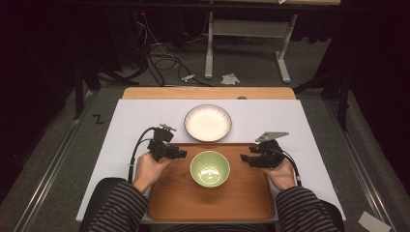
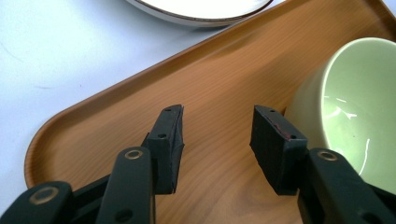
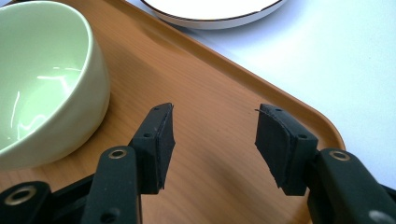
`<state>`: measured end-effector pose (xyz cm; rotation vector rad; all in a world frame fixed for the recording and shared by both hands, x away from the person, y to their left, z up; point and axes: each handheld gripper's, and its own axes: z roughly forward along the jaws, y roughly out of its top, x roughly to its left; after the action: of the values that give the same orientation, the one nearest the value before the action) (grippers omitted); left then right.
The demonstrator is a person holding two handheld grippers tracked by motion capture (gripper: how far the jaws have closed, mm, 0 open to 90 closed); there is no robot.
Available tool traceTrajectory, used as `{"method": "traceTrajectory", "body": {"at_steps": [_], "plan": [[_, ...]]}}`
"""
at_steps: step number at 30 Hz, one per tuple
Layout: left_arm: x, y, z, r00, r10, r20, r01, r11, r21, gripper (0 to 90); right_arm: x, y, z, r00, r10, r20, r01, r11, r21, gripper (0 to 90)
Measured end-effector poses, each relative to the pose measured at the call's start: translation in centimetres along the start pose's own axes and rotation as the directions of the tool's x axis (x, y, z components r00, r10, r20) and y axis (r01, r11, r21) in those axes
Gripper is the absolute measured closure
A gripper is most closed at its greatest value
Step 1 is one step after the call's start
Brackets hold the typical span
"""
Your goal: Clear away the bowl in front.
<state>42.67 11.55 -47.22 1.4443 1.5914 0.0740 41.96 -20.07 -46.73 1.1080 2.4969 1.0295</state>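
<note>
Green bowl (image 1: 210, 168) sits mid-tray (image 1: 169, 203) on my desk (image 1: 145, 116). My left gripper (image 1: 183, 153) and right gripper (image 1: 243, 158) flank it, jaws apart, gripping nothing, the left's nearly touching it.

Both forearms in striped sleeves, entering from the near edge. Left gripper (image 1: 183, 154) held in the left hand (image 1: 149, 169), jaws apart, nothing between, pointing right. Right gripper (image 1: 243, 158) in the right hand (image 1: 282, 174), jaws apart and empty, pointing left.
</note>
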Motion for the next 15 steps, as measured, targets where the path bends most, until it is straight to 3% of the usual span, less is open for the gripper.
{"method": "traceTrajectory", "body": {"at_steps": [7,12,15], "plan": [[0.20,-0.29,0.34,0.9997,0.014,-0.019,-0.014,0.9999,0.006,53.7,0.06,0.00,0.02,1.0000,0.001,-0.001,-0.001,1.000,0.001,48.2],[0.69,-0.56,0.88,0.9948,0.070,-0.074,-0.070,0.9975,-0.003,53.6,0.09,0.00,0.07,1.0000,-0.004,-0.002,0.004,1.000,0.005,48.2],[0.90,-0.47,1.00,0.9950,0.061,-0.079,-0.061,0.9981,-0.003,53.2,0.07,-0.01,0.12,0.9999,-0.012,-0.006,0.012,1.000,0.007,48.2]]}}
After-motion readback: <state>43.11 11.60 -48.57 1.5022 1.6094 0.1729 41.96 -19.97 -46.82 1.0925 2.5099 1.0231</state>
